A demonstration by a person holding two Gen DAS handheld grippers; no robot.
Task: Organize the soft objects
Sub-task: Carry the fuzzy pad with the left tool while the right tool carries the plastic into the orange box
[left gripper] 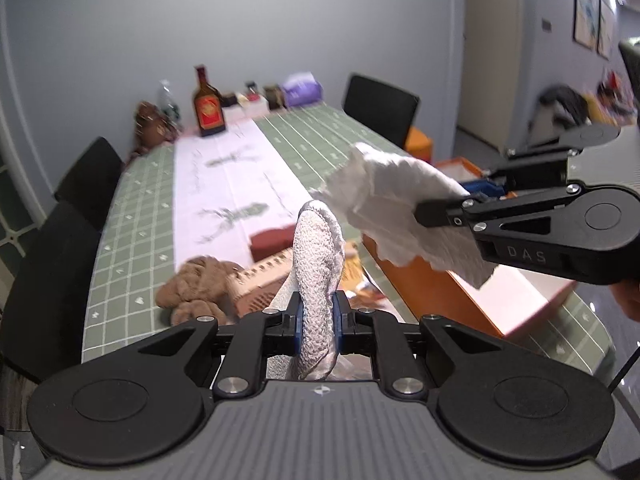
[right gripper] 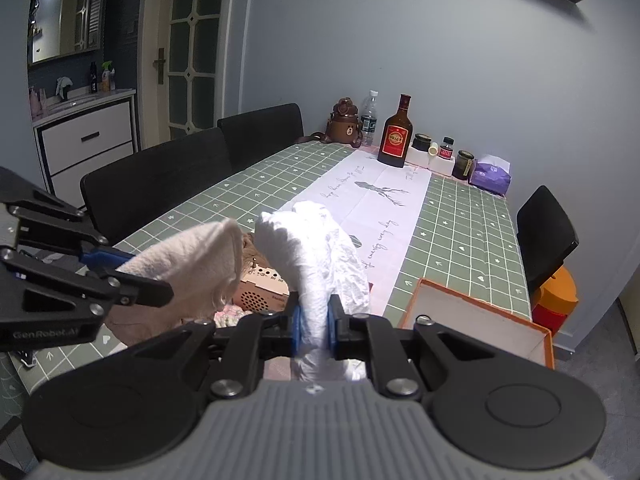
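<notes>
My left gripper (left gripper: 317, 316) is shut on a pale knitted cloth (left gripper: 318, 256) that stands up between its blue pads, held above the table. My right gripper (right gripper: 314, 326) is shut on a white crinkled cloth (right gripper: 316, 248). In the left wrist view the right gripper (left gripper: 424, 212) comes in from the right with the white cloth (left gripper: 400, 208), above an orange box (left gripper: 516, 300). In the right wrist view the left gripper (right gripper: 160, 284) holds the pale cloth (right gripper: 192, 264) at the left. A brown fuzzy soft item (left gripper: 200, 288) lies on the green checked tablecloth (left gripper: 132, 216).
A beige perforated box (left gripper: 260, 280) and a dark red block (left gripper: 272, 240) lie near the brown item. A brown bottle (right gripper: 395, 136), jars, a water bottle, a bear-shaped flask (right gripper: 344, 120) and a purple tissue pack (right gripper: 491, 174) stand at the far end. Black chairs (right gripper: 160, 184) line both sides.
</notes>
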